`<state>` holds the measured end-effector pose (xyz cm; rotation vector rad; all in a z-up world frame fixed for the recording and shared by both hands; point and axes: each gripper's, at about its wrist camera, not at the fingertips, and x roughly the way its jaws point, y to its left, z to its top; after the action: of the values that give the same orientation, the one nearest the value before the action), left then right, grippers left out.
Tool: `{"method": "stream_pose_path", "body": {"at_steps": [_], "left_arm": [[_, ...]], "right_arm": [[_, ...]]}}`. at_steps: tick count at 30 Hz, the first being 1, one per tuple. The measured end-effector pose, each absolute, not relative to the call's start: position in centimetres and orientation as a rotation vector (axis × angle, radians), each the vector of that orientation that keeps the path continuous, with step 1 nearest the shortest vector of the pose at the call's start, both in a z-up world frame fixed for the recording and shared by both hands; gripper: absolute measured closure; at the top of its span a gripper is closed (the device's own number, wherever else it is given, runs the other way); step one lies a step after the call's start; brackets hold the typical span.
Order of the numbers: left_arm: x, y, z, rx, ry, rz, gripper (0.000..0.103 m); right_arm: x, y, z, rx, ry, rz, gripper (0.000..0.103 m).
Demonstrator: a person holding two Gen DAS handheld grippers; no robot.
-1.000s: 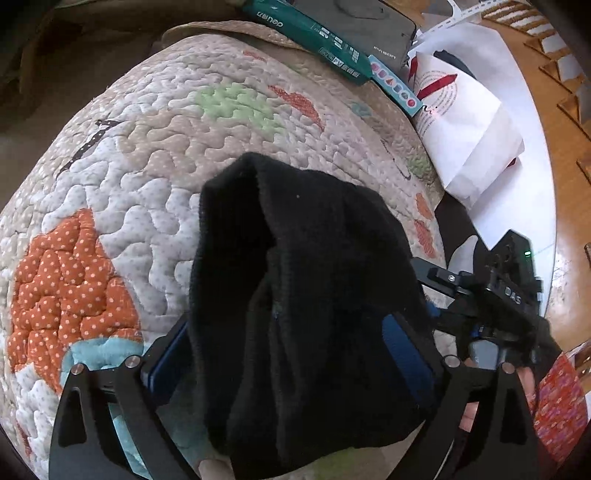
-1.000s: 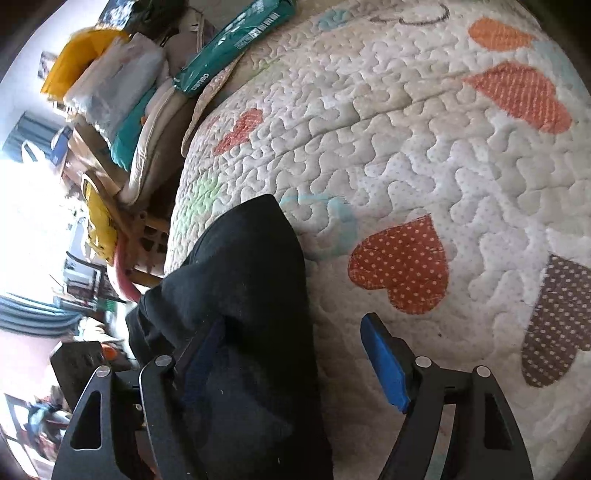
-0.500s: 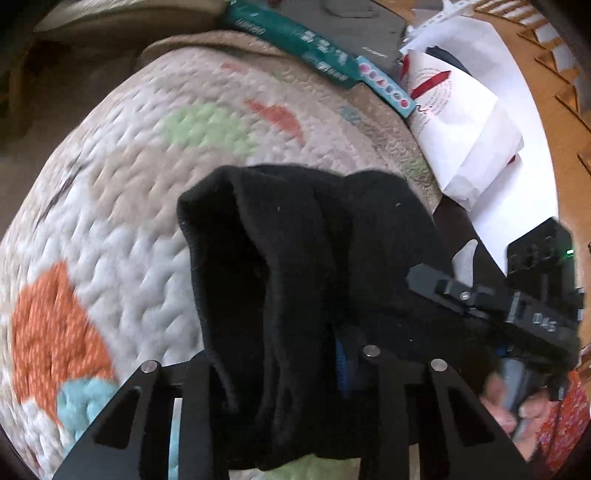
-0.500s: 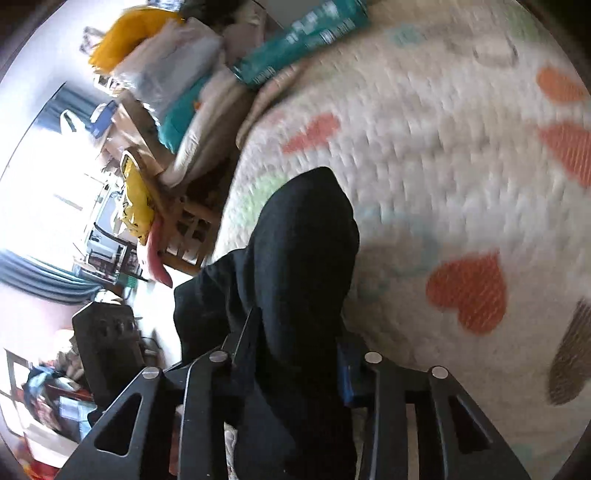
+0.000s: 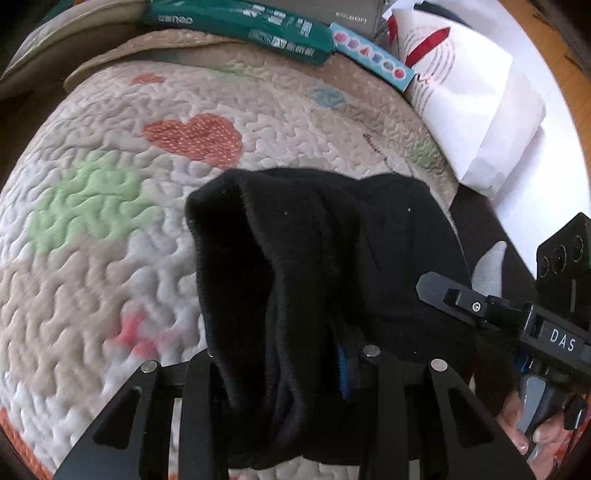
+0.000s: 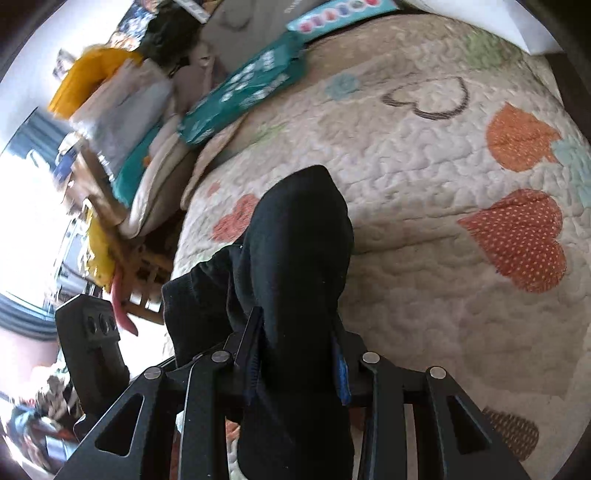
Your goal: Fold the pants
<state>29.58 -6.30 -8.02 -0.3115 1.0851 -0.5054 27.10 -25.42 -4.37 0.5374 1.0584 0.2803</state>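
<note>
The black pants hang bunched over a quilted bedspread with hearts. My left gripper is shut on one part of the black fabric, which drapes over its fingers. My right gripper is shut on another part of the pants, lifted above the quilt. The right gripper's body shows at the right of the left wrist view, and the left gripper's body at the lower left of the right wrist view.
A green package and a blue box lie at the quilt's far edge, with a white paper bag beside them. Stacked cloth and a yellow item sit off the bed's left side.
Both grippers closed on the pants from open a second ago. Both have lifted and carried the fabric further over the quilt.
</note>
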Motion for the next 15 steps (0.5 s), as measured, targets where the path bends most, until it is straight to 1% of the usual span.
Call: {"method": "stream_pose_path", "body": {"at_steps": [1, 2, 3, 4, 5, 8, 11, 15], "left_arm": [[29.9, -6.4, -8.4, -0.304, 1.098, -0.494, 0.061], [30.2, -6.2, -8.8, -0.313, 1.112, -0.480, 0.050], [30.2, -5.8, -9.0, -0.342, 1.119, -0.485, 0.047], [30.2, -5.4, -9.1, -0.371, 1.127, -0.494, 0.046], [30.1, -4.7, -9.1, -0.398, 1.138, -0.501, 0.046], [29.2, -2.6, -7.9, -0.423, 1.125, -0.507, 0.046], [28.6, -0.6, -5.6, -0.428, 1.063, -0.474, 0.046], [29.1, -0.7, -3.3, -0.515, 1.000, -0.514, 0.046]], "right_arm": [[27.4, -25.9, -5.0, 0.549, 1.071, 0.265, 0.067], [27.6, -26.5, -5.8, 0.562, 1.092, 0.236, 0.060], [27.8, -27.1, -6.4, 0.569, 1.109, 0.186, 0.052], [27.7, -27.6, -6.7, 0.581, 1.110, 0.150, 0.047], [27.5, -28.4, -6.9, 0.613, 1.102, 0.123, 0.038], [26.8, -29.8, -5.6, 0.656, 1.056, 0.080, 0.036], [25.9, -29.9, -2.7, 0.608, 0.975, 0.053, 0.036], [23.8, -27.8, -0.2, 0.552, 0.916, 0.108, 0.036]]}}
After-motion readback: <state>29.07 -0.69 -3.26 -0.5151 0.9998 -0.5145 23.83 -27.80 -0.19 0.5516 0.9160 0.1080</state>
